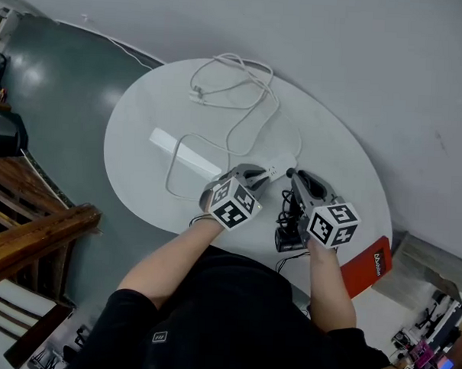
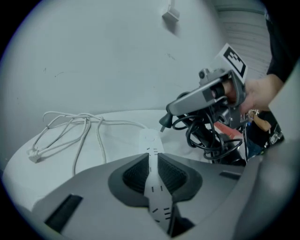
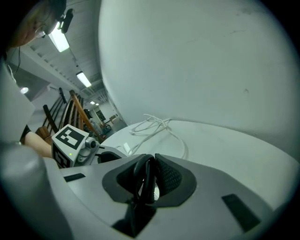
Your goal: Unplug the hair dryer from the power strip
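White power strip (image 2: 151, 140) lying flat; black dryer plug (image 2: 164, 122) just above it.

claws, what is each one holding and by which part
Left claw clamps the power strip across its sides, mid-length; right claw pinches the hair dryer's black plug by its body.

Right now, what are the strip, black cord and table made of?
Strip: rigid white plastic, matte, with moulded slots. Black cord: probably rubbery sheath; it loops softly, slight sheen. Table: smooth matte white top, laminate or paint, can't tell.
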`<state>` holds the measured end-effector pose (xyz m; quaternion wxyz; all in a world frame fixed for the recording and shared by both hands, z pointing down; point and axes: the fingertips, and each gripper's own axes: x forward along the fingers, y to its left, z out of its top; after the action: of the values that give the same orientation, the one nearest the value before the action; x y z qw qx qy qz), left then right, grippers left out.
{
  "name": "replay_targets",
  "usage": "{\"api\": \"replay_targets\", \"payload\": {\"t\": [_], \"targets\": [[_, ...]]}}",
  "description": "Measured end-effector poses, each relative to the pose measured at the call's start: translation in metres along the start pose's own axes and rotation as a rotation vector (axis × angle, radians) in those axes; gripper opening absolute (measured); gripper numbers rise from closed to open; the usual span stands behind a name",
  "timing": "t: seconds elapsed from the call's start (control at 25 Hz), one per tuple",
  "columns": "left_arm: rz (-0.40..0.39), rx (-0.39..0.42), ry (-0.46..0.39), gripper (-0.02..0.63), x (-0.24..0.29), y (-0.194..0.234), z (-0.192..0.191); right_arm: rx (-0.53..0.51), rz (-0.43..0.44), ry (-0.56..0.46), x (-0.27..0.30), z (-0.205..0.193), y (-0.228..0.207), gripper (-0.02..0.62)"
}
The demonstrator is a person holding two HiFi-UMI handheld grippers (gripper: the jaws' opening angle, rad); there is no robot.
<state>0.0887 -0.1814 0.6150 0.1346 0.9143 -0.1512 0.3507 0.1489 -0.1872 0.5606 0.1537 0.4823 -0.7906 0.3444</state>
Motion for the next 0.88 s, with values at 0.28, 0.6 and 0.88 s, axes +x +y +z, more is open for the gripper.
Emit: {"api": "replay_targets", "payload": {"t": [0.28,0.6,0.88], "targets": [[0.008,-0.027,-0.127,0.064,-0.028,0.004,0.028,0.145,-0.104,-0.003,-0.005,-0.02,-0.048,0.069],[0.042,-0.068,-0.178,0.063,-0.074,0.009,0.029,0.262,-0.155,-0.053,-0.005,-0.023,-0.07,0.075],[0.092,-0.122,-0.244,0.063,-0.122,0.019,0.018,0.291,-0.266,-0.22,-0.049,0.001,-0.077,0.077]]}}
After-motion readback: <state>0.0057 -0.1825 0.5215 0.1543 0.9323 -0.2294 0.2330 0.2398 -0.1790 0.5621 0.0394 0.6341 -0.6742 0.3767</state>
